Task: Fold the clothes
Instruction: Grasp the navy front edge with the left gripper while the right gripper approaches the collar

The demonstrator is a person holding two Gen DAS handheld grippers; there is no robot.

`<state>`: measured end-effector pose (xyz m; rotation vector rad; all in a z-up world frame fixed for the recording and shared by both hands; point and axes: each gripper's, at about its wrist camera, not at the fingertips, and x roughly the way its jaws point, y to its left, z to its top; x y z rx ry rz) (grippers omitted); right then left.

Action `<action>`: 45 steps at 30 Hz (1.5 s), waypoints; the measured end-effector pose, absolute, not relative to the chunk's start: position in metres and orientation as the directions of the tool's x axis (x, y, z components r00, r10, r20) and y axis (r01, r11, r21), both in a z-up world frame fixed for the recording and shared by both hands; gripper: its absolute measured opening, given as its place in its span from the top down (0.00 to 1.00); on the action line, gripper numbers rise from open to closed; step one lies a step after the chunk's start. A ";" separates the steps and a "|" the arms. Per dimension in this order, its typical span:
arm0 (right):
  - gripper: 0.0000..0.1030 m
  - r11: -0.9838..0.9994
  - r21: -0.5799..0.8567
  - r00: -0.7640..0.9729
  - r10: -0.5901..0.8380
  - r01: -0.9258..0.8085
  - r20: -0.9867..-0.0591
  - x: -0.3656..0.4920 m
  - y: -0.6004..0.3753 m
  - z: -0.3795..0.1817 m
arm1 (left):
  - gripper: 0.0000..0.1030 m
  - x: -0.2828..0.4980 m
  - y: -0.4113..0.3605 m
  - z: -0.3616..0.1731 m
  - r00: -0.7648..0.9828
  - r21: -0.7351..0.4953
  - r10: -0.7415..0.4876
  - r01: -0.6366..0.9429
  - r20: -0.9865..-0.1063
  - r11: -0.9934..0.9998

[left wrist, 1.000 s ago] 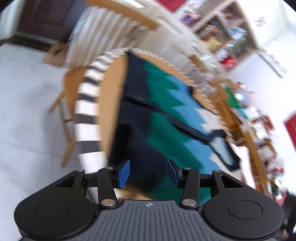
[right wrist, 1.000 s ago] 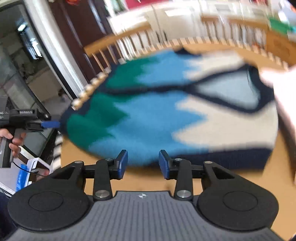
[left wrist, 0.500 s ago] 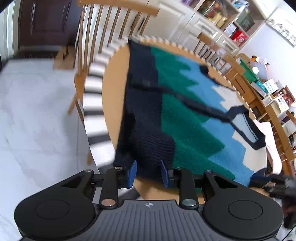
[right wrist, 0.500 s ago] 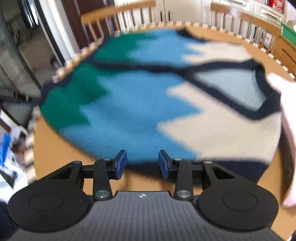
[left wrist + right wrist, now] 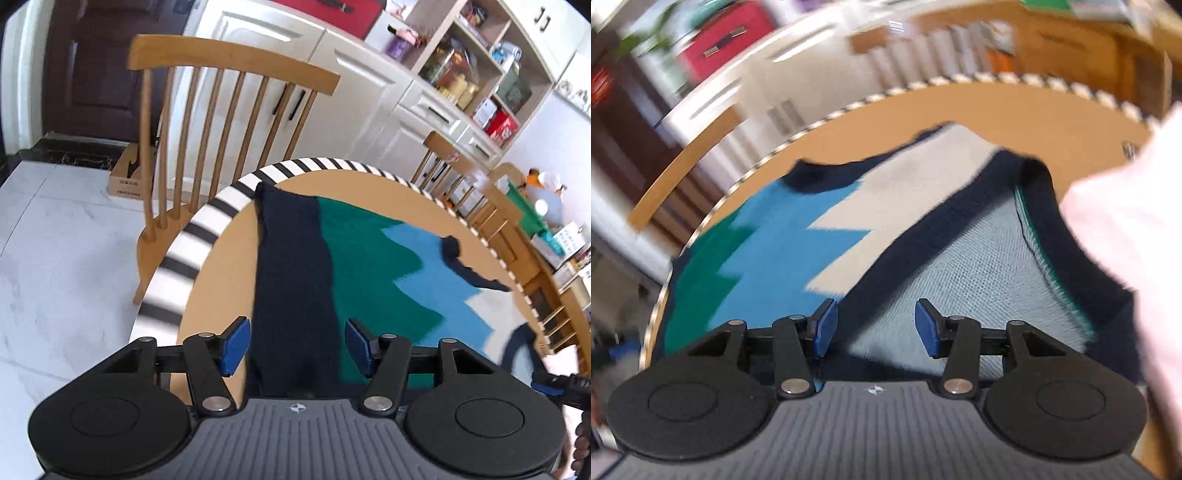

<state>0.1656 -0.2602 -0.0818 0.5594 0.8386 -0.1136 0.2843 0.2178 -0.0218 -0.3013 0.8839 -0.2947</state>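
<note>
A knitted sweater (image 5: 362,266) with navy, green, blue and white zigzag bands lies flat on a round wooden table (image 5: 221,266). My left gripper (image 5: 297,345) hovers over its navy hem band (image 5: 295,266). Its jaws are opening, and the band runs between the pads without being pressed. In the right wrist view the sweater (image 5: 768,236) shows its navy V-neck band (image 5: 923,229) and pale blue inner side (image 5: 979,266). My right gripper (image 5: 876,328) is just above the neckline, its jaws opening and the pads clear of the knit.
The table has a black-and-white striped rim (image 5: 207,221). A wooden spindle chair (image 5: 229,110) stands behind it, with a cardboard box (image 5: 127,173) on the floor and shelves (image 5: 461,74) at the back. A pink cloth (image 5: 1126,229) lies at the sweater's right.
The left jaws narrowed, then widened, and that gripper slid along the navy hem. The right gripper swung from the sweater's near edge to the neckline. The sweater now lies flatter.
</note>
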 end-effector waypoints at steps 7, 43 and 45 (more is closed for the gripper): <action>0.52 0.766 0.479 0.676 0.079 0.429 -0.733 0.200 -0.254 -0.109 | 0.48 0.353 0.216 -0.054 0.568 -0.406 -0.427 0.172 -0.704 0.898; 0.97 0.746 0.480 0.649 0.086 0.461 -0.756 0.229 -0.254 -0.100 | 0.98 0.415 0.197 -0.057 0.582 -0.347 -0.472 0.320 -0.662 0.882; 0.97 0.725 0.528 0.687 0.105 0.442 -0.719 0.229 -0.258 -0.092 | 0.99 0.422 0.204 -0.053 0.605 -0.387 -0.470 0.273 -0.643 0.881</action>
